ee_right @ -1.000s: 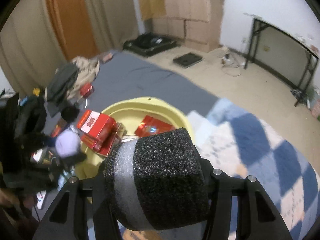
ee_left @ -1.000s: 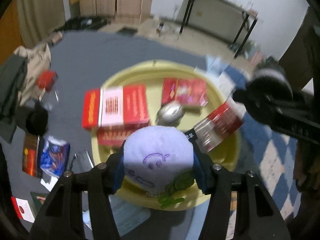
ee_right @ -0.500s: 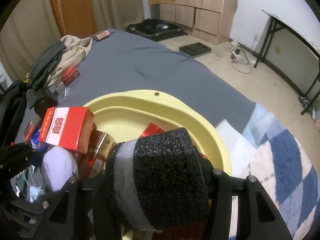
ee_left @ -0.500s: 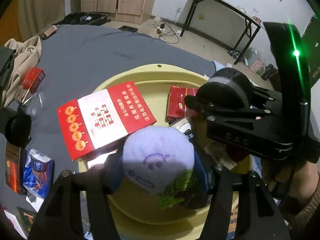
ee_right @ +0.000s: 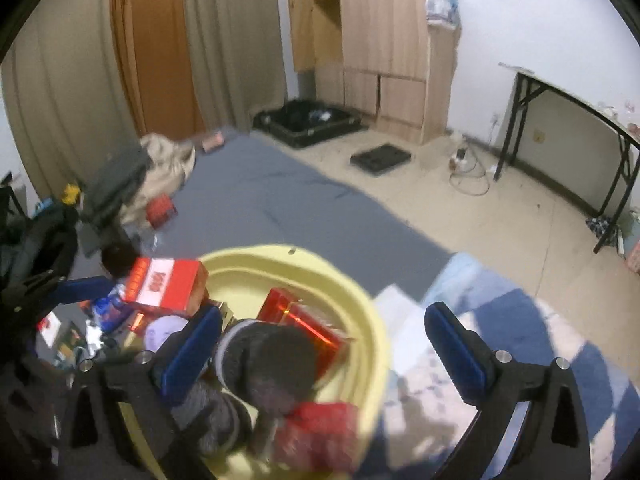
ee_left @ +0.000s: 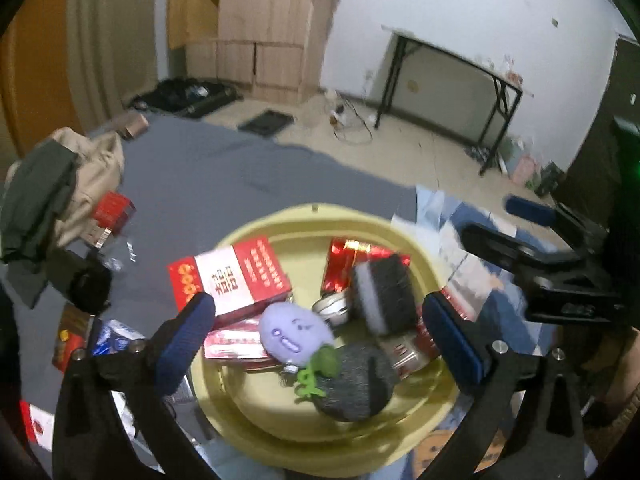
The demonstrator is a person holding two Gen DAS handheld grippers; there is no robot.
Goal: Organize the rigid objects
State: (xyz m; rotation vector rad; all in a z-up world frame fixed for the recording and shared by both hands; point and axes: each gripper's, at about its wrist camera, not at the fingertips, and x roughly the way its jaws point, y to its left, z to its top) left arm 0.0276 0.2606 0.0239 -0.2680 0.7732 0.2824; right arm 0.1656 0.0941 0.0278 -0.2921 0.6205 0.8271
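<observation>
The black-and-grey foam cylinder [ee_left: 382,298] and the round lilac plush toy with a drawn face [ee_left: 294,332] both lie in the wide yellow plastic basin [ee_left: 400,232], among red cartons [ee_left: 232,280]. Both claws have just been opening: the left claw [ee_left: 320,324] stands spread above the plush, the right claw [ee_right: 320,340] spread over the cylinder, nothing pinched. The basin sits on a grey sheet [ee_right: 280,200] beside a blue checked blanket [ee_right: 520,320]. Beyond lie a beige tiled floor [ee_right: 500,216], wooden cabinets [ee_right: 380,40], a black-legged table [ee_right: 580,120] and curtains [ee_right: 232,40].

Both wrist views above yellow basin [ee_left: 424,248]
</observation>
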